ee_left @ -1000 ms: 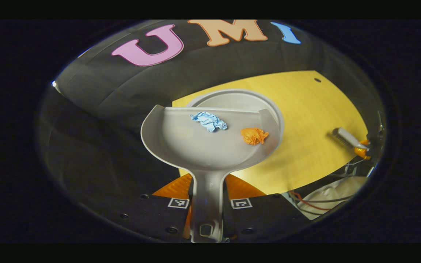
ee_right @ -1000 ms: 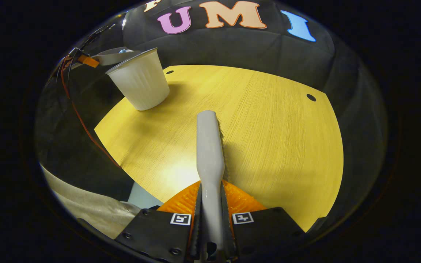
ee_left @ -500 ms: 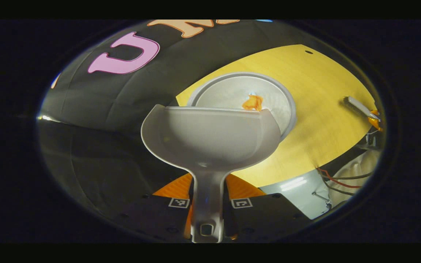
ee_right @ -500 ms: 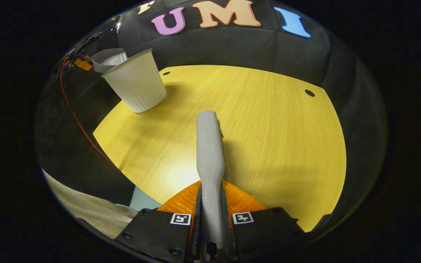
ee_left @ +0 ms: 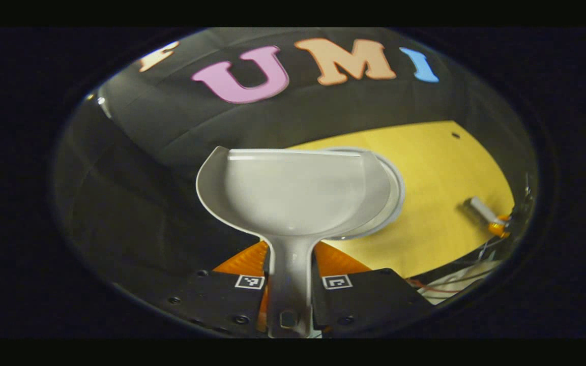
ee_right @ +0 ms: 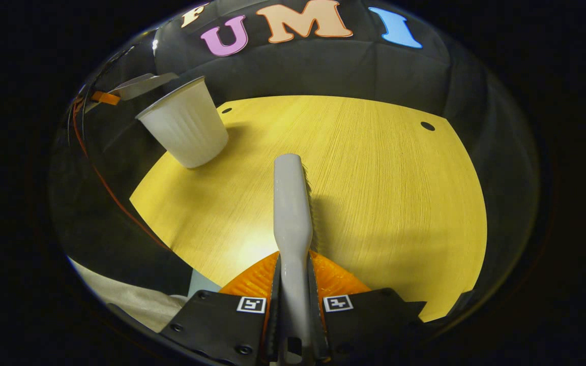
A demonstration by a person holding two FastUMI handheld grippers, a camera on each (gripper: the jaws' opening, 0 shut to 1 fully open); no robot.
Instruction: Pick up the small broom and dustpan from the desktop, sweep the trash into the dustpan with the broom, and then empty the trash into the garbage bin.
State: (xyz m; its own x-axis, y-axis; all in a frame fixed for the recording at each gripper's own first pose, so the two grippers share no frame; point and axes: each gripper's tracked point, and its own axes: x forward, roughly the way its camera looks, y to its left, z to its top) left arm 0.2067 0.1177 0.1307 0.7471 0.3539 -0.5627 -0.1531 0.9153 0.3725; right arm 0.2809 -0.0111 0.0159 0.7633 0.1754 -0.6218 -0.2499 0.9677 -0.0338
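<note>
The dustpan [ee_left: 293,195] has tipped back level and empty, its trash gone, above the garbage bin [ee_left: 393,203] at the tabletop's [ee_left: 445,173] far-left corner. The left gripper's [ee_left: 291,264] fingers pinch its handle; the right gripper's [ee_right: 293,284] fingers pinch the broom [ee_right: 291,203] over the near tabletop.

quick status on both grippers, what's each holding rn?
Left gripper: closed on the dustpan handle; pan empty, held by the garbage bin.
Right gripper: closed on the broom handle, above the desktop.

Place: staged recording booth
Evidence: black cloth wall [ee_right: 323,66] behind a bare yellow wood-grain tabletop [ee_right: 374,193], with loose cables [ee_left: 440,284] at its edge
</note>
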